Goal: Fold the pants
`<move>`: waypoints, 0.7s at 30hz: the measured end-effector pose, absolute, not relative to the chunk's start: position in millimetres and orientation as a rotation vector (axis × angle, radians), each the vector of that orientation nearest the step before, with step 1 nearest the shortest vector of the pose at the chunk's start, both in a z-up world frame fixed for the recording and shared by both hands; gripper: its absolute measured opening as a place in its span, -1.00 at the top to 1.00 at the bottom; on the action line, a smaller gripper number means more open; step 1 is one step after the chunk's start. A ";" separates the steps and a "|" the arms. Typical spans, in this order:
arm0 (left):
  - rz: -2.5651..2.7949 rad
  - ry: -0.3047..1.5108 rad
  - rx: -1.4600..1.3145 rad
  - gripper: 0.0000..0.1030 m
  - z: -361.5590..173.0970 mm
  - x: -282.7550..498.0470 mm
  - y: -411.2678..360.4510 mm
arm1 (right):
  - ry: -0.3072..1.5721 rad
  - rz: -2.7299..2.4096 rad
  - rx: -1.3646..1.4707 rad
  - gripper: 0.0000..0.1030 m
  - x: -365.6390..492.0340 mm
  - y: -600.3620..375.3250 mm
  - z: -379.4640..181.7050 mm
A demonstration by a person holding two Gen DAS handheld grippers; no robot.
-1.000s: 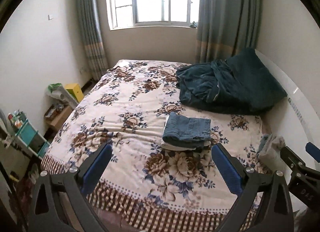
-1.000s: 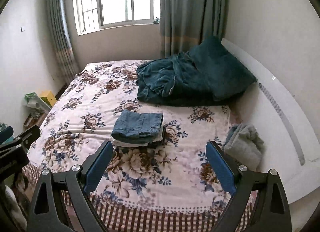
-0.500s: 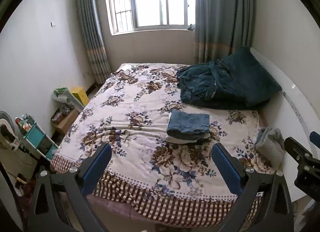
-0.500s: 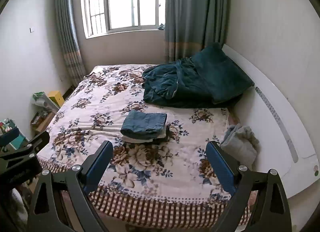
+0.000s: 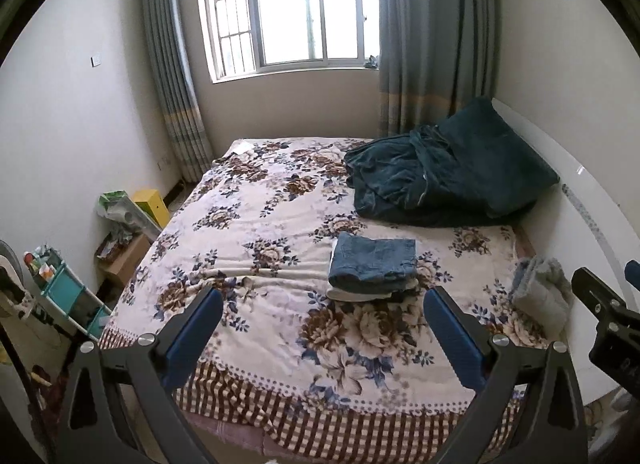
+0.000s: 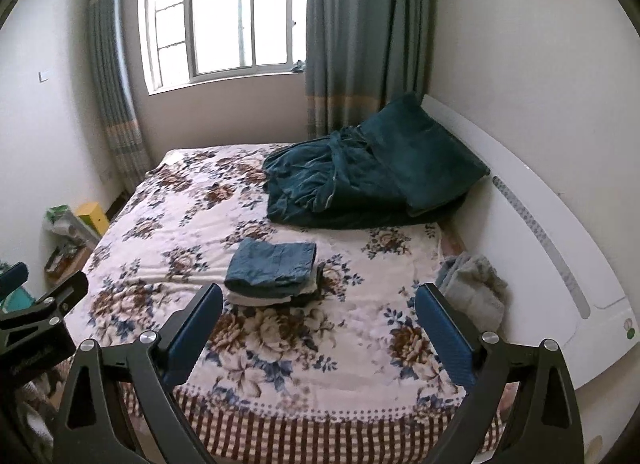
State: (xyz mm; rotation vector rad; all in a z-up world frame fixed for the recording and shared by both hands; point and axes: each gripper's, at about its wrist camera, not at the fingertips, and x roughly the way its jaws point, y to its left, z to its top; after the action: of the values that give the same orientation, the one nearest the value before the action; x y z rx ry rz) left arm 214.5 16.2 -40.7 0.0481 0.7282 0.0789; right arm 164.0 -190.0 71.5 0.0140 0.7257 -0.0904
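Folded blue denim pants [image 5: 374,260] [image 6: 272,264] rest on top of a small stack of folded clothes, on the floral bedspread [image 5: 260,232] [image 6: 168,223]. My left gripper [image 5: 323,334] hangs open off the foot of the bed, well short of the stack, with nothing between its blue pads. My right gripper [image 6: 319,328] is also open and empty, held back from the bed edge. Each gripper shows at the edge of the other's view.
A dark teal blanket and pillow [image 5: 448,171] [image 6: 372,171] lie heaped by the white headboard [image 6: 552,248]. A grey garment [image 5: 544,292] [image 6: 472,288] sits crumpled at the bed's right edge. Boxes and a teal shelf [image 5: 68,296] crowd the floor at left.
Both grippers have drawn back and up from the bed; the bed and the folded stack look smaller and farther, and more of the window and floor shows. Both stay open.
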 end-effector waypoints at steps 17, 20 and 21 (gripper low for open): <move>0.122 0.792 0.058 -0.99 -75.3 276.2 16.7 | 0.806 -0.107 0.028 -0.92 244.0 -186.5 13.3; 0.141 0.795 0.058 -0.99 -77.7 278.7 18.4 | 0.828 -0.095 0.028 -0.92 251.0 -183.4 7.6; 0.144 0.794 0.059 -0.99 -77.7 280.0 18.5 | 0.832 -0.093 0.027 -0.92 252.6 -183.2 5.7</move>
State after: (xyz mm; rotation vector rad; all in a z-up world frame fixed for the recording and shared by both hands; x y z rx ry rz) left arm 280.0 18.5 -77.7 0.0591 0.7938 0.1444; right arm 252.6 -183.2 5.7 0.0273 0.8317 -0.0933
